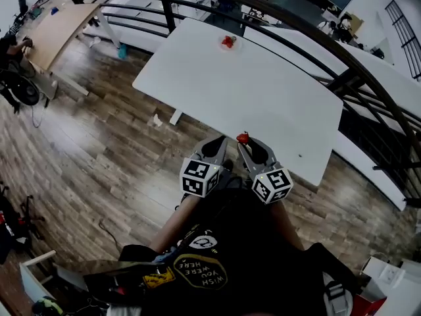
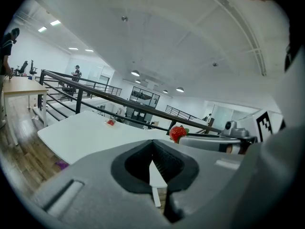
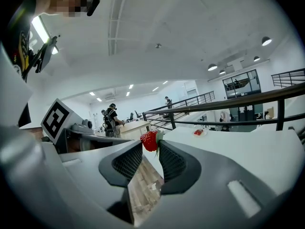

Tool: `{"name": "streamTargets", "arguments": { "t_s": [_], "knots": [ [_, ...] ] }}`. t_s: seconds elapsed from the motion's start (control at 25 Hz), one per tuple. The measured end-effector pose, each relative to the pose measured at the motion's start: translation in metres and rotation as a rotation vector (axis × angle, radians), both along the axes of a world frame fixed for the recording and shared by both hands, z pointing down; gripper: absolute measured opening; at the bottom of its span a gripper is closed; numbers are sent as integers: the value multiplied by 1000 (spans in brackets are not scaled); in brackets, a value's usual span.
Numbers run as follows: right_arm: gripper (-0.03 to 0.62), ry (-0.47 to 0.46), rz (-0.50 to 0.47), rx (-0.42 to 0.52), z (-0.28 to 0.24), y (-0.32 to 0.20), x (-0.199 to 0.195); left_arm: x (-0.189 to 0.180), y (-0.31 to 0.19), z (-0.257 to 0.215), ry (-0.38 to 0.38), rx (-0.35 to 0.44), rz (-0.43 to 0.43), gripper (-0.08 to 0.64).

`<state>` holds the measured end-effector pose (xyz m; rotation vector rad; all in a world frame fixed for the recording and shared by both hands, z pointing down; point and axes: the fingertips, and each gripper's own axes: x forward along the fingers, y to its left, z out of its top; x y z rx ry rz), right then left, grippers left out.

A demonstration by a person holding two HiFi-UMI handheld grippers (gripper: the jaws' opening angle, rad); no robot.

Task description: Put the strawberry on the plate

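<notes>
A red strawberry (image 3: 149, 140) with a green leaf is pinched between the tips of my right gripper (image 3: 151, 146), which is shut on it. In the head view this strawberry (image 1: 243, 137) hangs over the near edge of the white table (image 1: 263, 104). My left gripper (image 1: 221, 142) sits just to the left of it, shut and empty, its jaws meeting (image 2: 152, 144). At the table's far end stands a small plate (image 1: 227, 47) with another red strawberry (image 1: 227, 41) on it. The plate (image 3: 199, 132) also shows far ahead in the right gripper view.
Dark metal railings (image 1: 309, 28) curve round the far side and right of the table. Wooden floor (image 1: 99, 157) lies to the left, with a wooden desk (image 1: 56, 28) at the far left. A person (image 3: 111, 118) stands in the distance.
</notes>
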<state>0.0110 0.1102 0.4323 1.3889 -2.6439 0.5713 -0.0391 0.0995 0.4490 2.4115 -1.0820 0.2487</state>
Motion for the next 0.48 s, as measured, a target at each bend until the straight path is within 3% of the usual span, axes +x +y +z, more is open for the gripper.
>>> {"name": "streamTargets", "arguments": {
  "t_s": [0.48],
  "knots": [
    [114, -25, -30, 69, -12, -86, 49, 45, -83, -11, -57, 51, -11, 5]
  ]
}}
